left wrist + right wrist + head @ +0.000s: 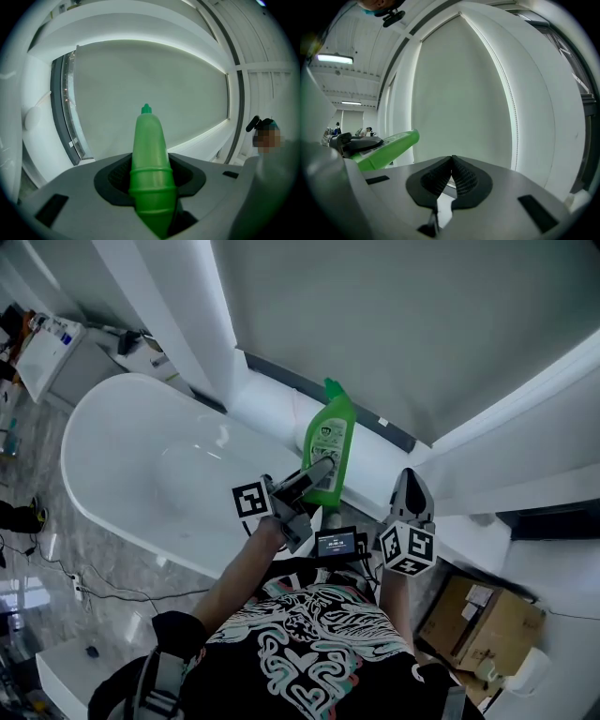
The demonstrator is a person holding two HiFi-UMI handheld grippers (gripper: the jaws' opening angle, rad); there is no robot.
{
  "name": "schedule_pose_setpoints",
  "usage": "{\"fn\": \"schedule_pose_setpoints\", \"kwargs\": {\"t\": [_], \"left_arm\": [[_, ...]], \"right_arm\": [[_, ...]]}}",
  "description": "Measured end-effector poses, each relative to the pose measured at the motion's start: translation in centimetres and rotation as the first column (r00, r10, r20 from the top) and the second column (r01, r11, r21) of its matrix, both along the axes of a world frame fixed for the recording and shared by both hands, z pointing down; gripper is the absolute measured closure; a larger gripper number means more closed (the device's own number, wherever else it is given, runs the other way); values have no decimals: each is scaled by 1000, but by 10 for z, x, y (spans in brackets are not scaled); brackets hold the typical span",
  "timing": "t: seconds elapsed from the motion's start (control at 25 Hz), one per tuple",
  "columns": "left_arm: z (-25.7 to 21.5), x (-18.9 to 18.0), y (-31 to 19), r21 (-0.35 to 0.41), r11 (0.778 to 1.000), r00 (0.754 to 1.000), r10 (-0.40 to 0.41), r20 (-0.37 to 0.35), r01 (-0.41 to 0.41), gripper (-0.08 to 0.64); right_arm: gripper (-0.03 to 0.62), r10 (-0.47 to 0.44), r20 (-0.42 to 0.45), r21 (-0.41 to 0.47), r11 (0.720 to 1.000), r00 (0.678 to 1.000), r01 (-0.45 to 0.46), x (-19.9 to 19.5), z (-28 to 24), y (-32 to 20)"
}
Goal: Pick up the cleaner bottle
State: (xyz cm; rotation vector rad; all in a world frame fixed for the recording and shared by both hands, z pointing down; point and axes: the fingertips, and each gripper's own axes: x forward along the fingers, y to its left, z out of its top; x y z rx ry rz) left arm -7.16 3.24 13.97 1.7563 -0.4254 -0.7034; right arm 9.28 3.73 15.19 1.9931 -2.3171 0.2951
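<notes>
The cleaner bottle [329, 432] is pinched in the left tool [317, 470], in front of the person's chest and over the white ledge [272, 404] that runs behind the bathtub [141, 465]. In the left gripper view the dark pads press on both sides of the green body [149, 159], which fills the gap between them. Whether the base is clear of the ledge cannot be made out.

One jaw crosses the lower part of the bottle in the head view and covers the foot of its label. At 9 o'clock of the bottle lies the bathtub, and at 12 o'clock hangs a grey blind [394, 324]. At 6 o'clock, close to the person's shirt, sits a small lit screen [336, 543]. The right tool [411, 486] hangs at 4 o'clock, apart from the bottle, with its pads pressed together at the tips and nothing between them [451, 161]. Farther out at 4 o'clock a cardboard box [478, 615] stands on the floor – and at 8 o'clock cables trail over the marble floor [56, 549].

The bottle's long axis runs along the left tool's jaws, from 6 to 12 o'clock in the head view. The cap [331, 386] points away from the person, toward the blind.
</notes>
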Motion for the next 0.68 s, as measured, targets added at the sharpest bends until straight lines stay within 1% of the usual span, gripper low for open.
{"fn": "schedule_pose_setpoints", "kwargs": {"t": [0.36,0.68], "left_arm": [[0,0,-1,-24,1000,999,1,-33,-2,364],[5,2,-1,-41,999,999,0,-32,-1,364]], "right_arm": [[566,-24,0,-4,1000,1000,24,-9,-2,0],[566,-28,6,-12,1000,1000,28,-8,1,-2]]}}
